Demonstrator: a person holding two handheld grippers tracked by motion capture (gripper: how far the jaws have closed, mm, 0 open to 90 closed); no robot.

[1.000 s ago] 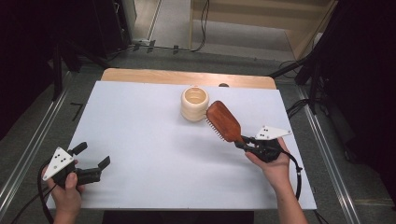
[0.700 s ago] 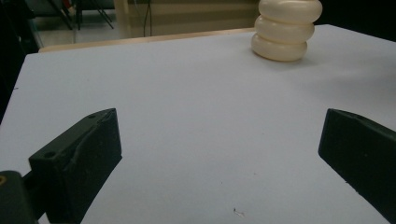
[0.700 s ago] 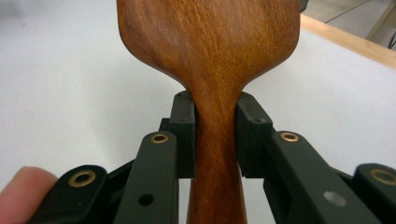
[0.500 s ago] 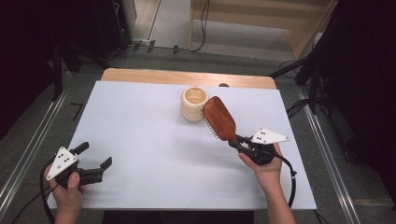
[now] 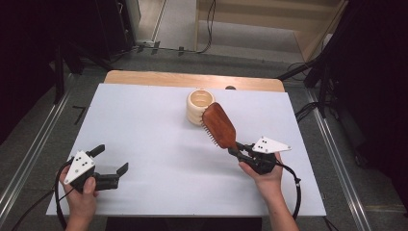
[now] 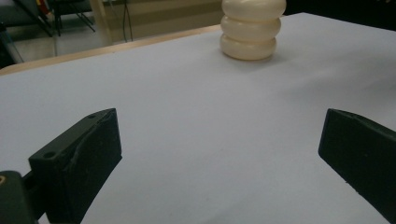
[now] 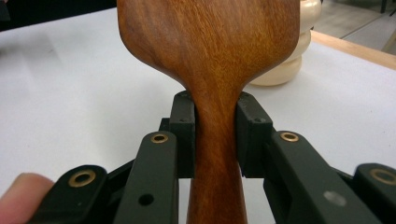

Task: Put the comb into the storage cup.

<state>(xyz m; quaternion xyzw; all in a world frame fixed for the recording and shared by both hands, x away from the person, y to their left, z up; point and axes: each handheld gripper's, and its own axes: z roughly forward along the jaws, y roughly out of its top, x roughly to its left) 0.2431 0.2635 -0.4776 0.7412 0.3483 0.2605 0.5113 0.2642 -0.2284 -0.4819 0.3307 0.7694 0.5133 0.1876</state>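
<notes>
Brush (image 5: 220, 126) is hanging above the counter (image 5: 144, 125), its wooden handle clamped between the fingers of the right gripper (image 5: 239, 152) near the right edge. Its bristled head is reaching toward the far edge and is sitting just beside the cream ribbed cup (image 5: 198, 106); contact is unclear. Left gripper (image 5: 111, 165) is resting near the near left corner, fingers spread wide, gripping nothing.

Black gripper (image 5: 243, 151) jaws, brass rivets, grey dotted plates, black cables, seemingly sleeveless
</notes>
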